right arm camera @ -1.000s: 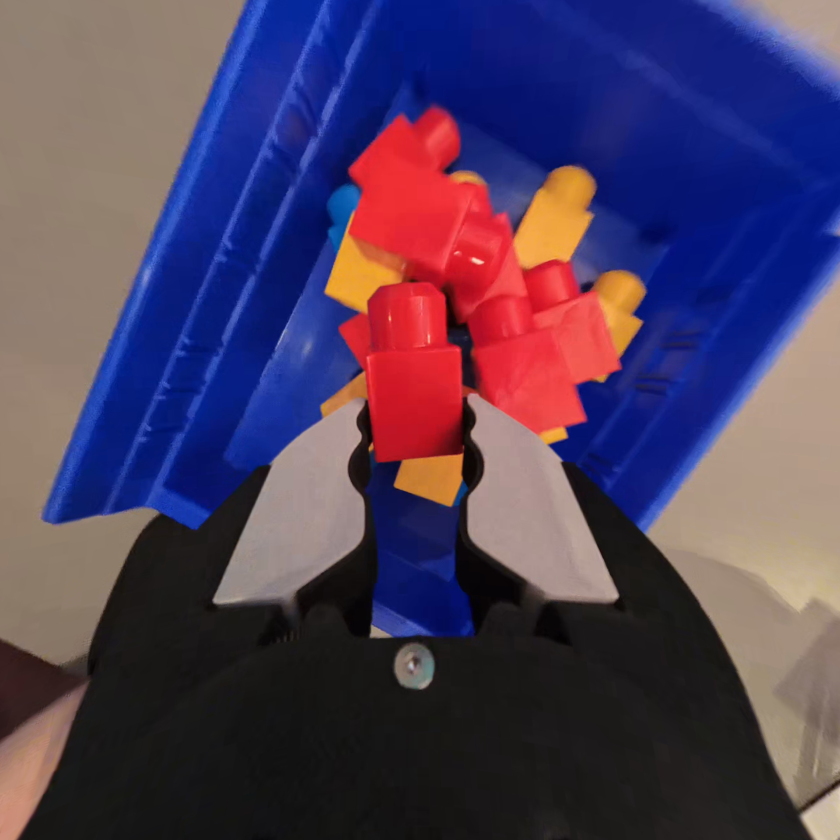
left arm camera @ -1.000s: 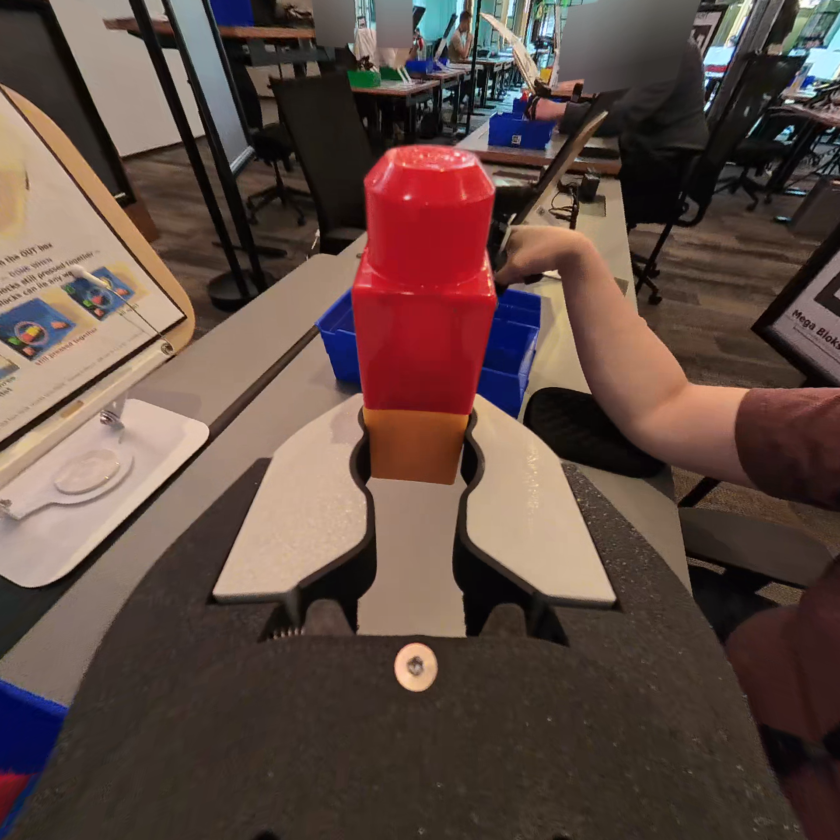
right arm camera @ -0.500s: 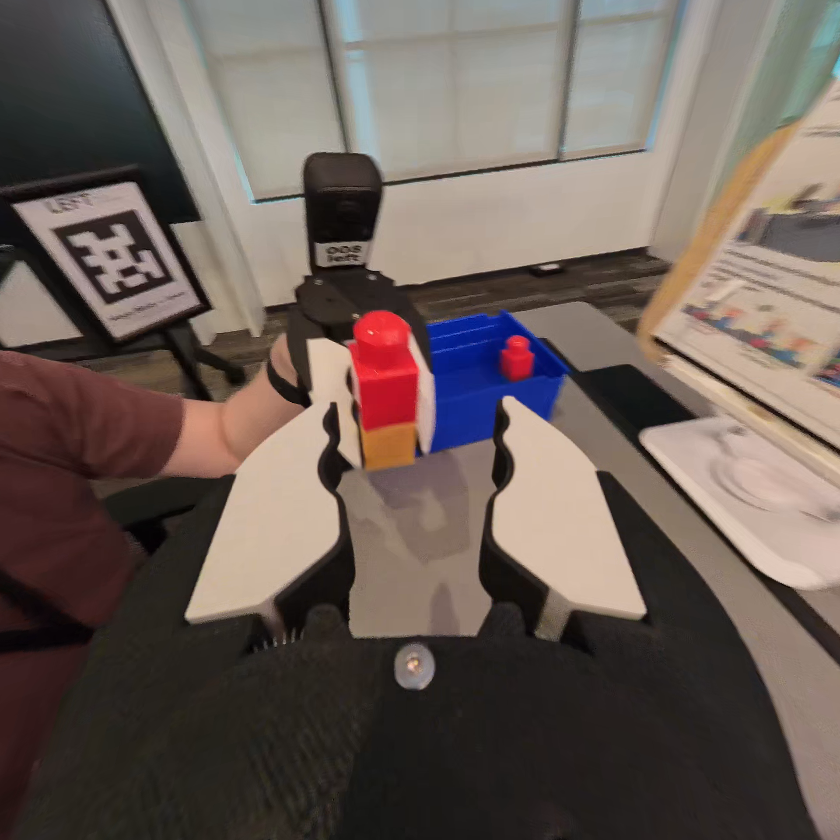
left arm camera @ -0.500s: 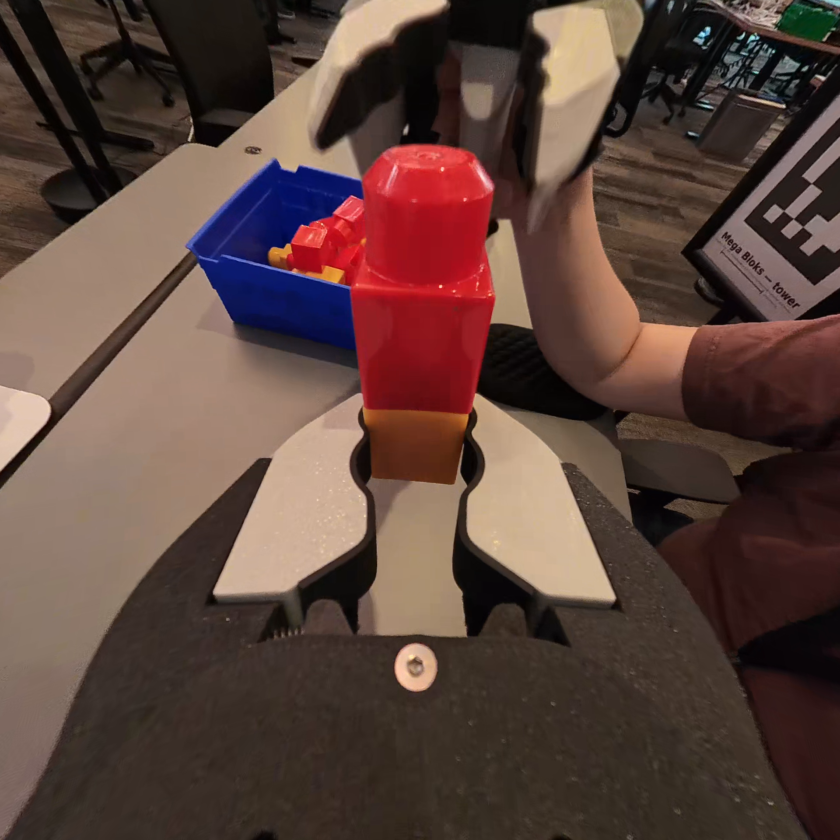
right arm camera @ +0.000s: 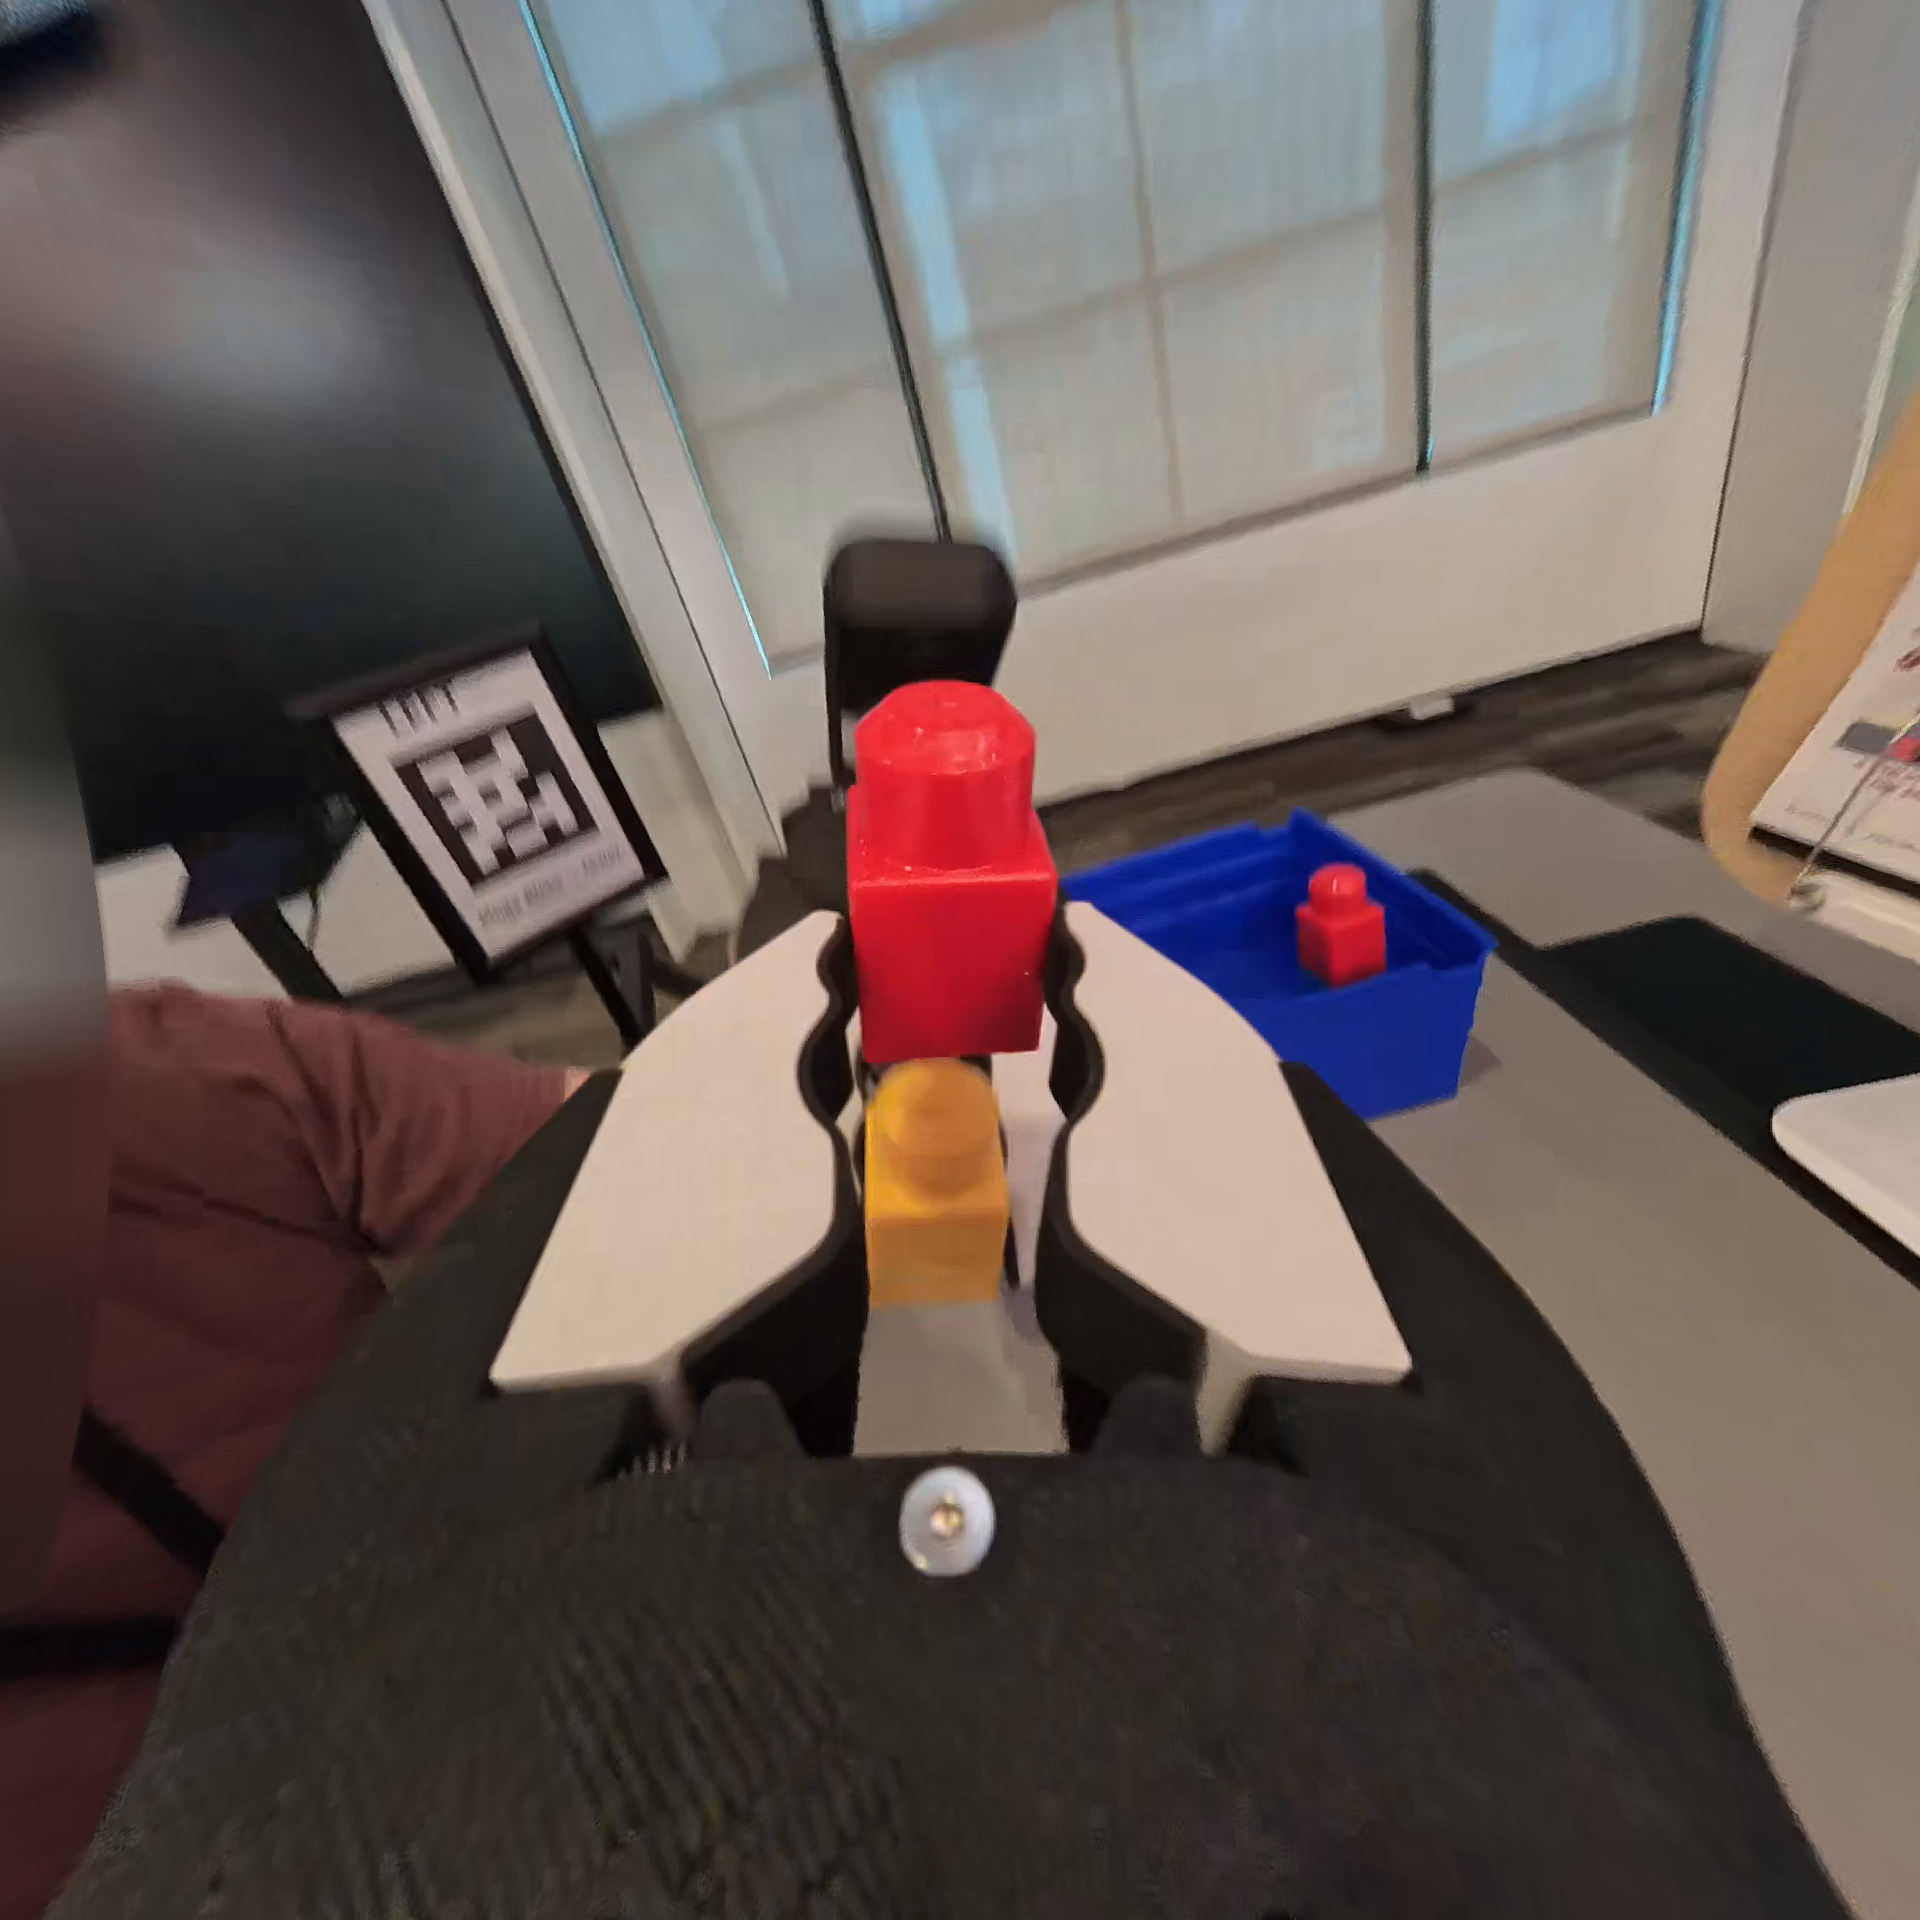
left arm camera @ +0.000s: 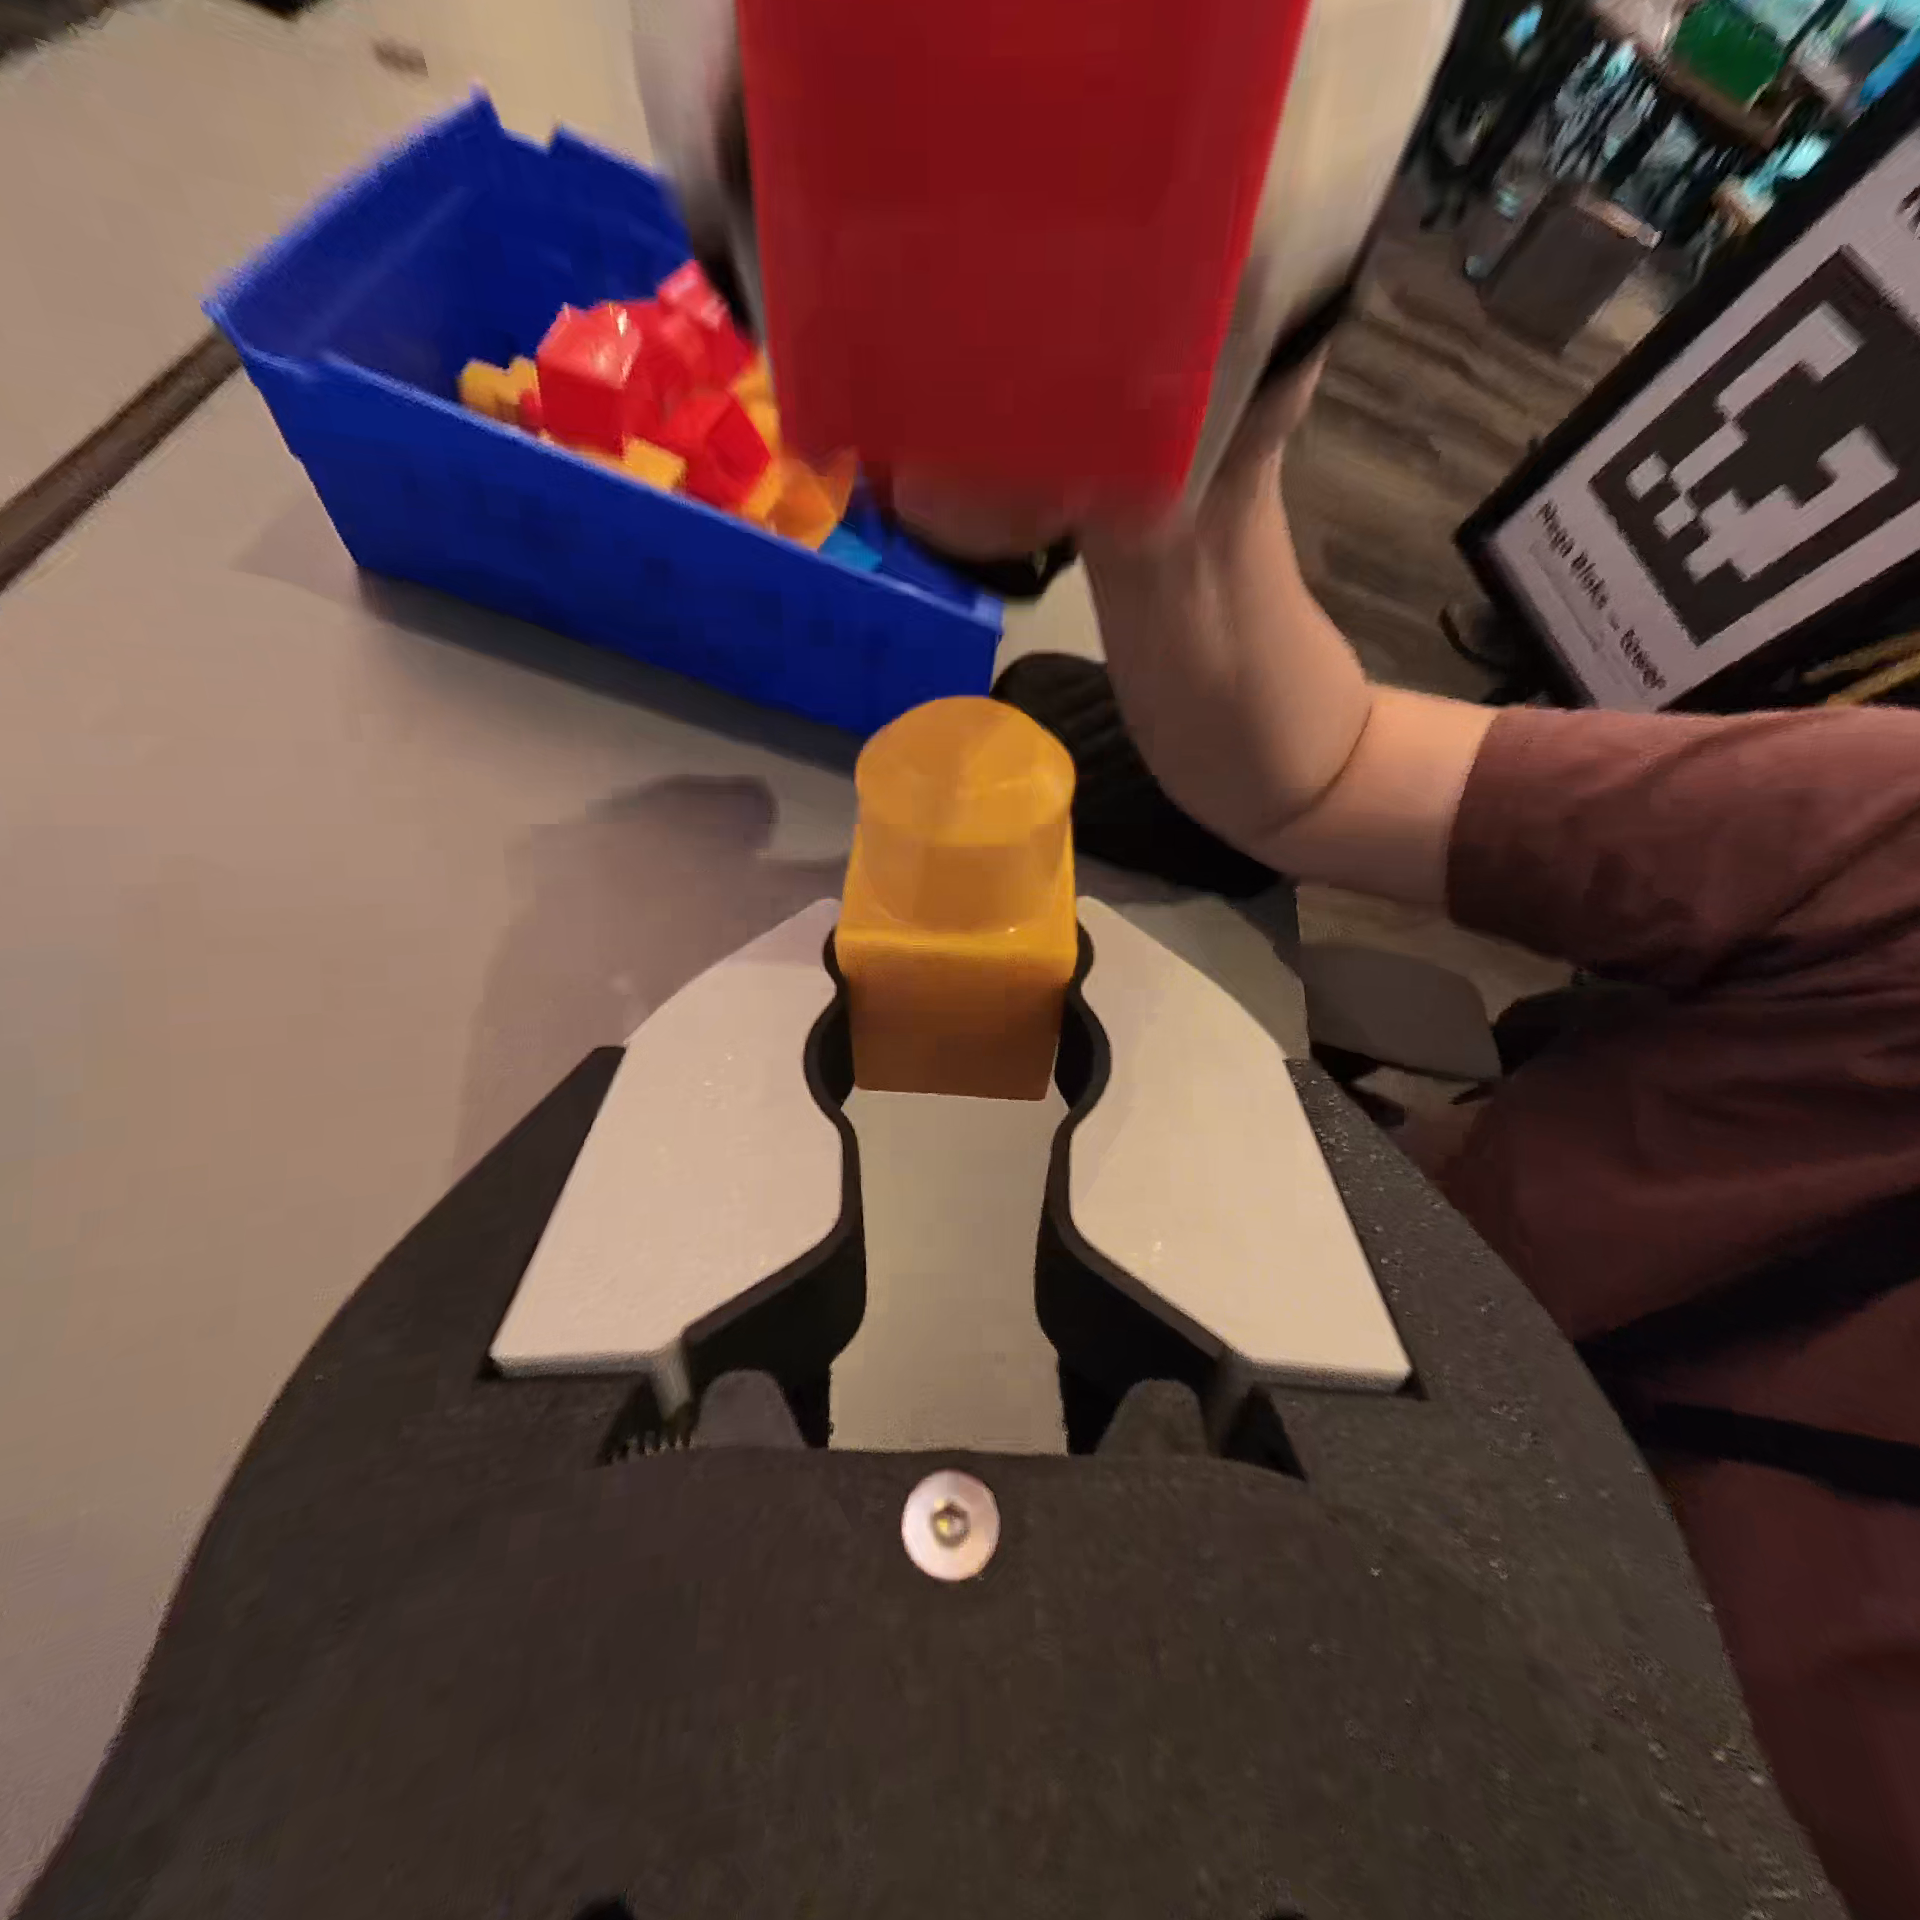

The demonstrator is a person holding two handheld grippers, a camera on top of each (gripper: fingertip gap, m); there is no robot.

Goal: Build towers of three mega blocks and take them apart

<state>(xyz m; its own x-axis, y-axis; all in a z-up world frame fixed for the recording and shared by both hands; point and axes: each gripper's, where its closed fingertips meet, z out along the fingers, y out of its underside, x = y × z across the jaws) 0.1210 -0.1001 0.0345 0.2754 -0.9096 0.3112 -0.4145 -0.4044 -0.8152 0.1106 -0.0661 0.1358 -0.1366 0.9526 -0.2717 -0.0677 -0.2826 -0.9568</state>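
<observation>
While your two grippers each clamp one block, left [left arm camera: 954, 966] on orange [left arm camera: 951, 997], right [right arm camera: 945, 977] on red [right arm camera: 943, 935] just above it, two blue bins [right arm camera: 1351, 1029] stand behind.

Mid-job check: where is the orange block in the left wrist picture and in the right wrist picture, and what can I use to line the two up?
Left wrist view: orange block at centre, stud up, clamped between the left tool's fingers.
Right wrist view: orange block at centre, just below the red block that the right tool grips.
Shared landmark: the red block, a large blur at top centre of the left view.
</observation>
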